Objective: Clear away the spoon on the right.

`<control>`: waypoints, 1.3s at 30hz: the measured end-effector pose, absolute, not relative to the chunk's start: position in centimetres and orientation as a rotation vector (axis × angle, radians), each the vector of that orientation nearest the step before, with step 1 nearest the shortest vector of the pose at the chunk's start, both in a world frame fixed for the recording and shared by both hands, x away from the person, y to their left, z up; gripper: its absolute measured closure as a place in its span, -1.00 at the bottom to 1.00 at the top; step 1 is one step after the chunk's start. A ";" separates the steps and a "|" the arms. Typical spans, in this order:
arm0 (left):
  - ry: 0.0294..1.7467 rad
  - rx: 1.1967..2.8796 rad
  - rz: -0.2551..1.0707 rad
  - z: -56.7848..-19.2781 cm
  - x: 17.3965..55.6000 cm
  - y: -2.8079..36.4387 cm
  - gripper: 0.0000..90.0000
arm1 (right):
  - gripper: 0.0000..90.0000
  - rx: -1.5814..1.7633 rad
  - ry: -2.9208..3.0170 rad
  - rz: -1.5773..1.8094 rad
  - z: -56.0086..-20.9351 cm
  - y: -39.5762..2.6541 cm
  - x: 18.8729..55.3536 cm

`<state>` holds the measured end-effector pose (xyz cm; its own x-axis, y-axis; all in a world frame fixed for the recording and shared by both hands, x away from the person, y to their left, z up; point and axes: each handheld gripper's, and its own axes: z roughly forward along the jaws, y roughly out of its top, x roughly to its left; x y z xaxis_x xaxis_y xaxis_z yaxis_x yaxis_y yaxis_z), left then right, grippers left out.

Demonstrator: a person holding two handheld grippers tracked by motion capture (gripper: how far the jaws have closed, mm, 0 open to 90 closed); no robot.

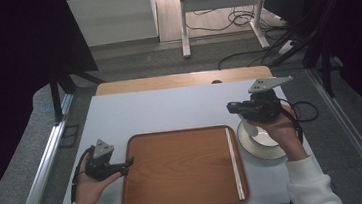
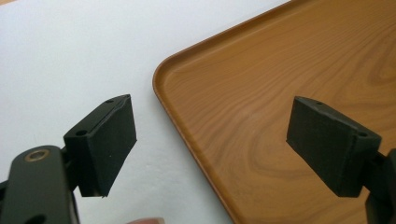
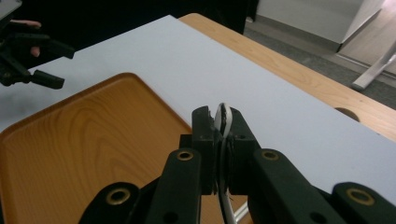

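A brown wooden tray (image 1: pixel 188 201) lies on the white table top near the front edge. My right gripper (image 1: pixel 233 108) is lifted over the table just right of the tray. It is shut on the rim of a white plate (image 1: pixel 262 143), which hangs tilted below it. Seen from the right gripper view, the thin white plate rim (image 3: pixel 224 111) is pinched between the jaws of the right gripper (image 3: pixel 220 130). My left gripper (image 1: pixel 126 166) rests at the tray's left edge. Its jaws stand open astride the tray's rim (image 2: pixel 161 88), left gripper (image 2: pixel 210 144) holding nothing.
A thin pale stick (image 1: pixel 233 162) lies along the tray's right side. The table (image 1: pixel 169 108) has a wooden strip at its far edge. Behind it stand a desk frame (image 1: pixel 220 8) and loose cables on the floor.
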<state>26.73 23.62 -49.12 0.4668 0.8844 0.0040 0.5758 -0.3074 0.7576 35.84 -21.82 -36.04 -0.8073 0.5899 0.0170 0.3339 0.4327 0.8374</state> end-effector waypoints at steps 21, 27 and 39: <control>1.212 2.010 0.562 -49.1 26.8 23.7 -0.66 | 0.88 0.671 2.626 1.195 -39.0 -16.3 34.8; 1.210 2.015 0.562 -49.1 26.8 23.7 -0.66 | 0.88 0.662 2.666 1.167 -39.8 -15.4 34.6; 1.207 2.020 0.562 -49.1 26.8 23.7 -0.66 | 0.88 0.625 2.724 1.127 -40.7 -13.9 34.2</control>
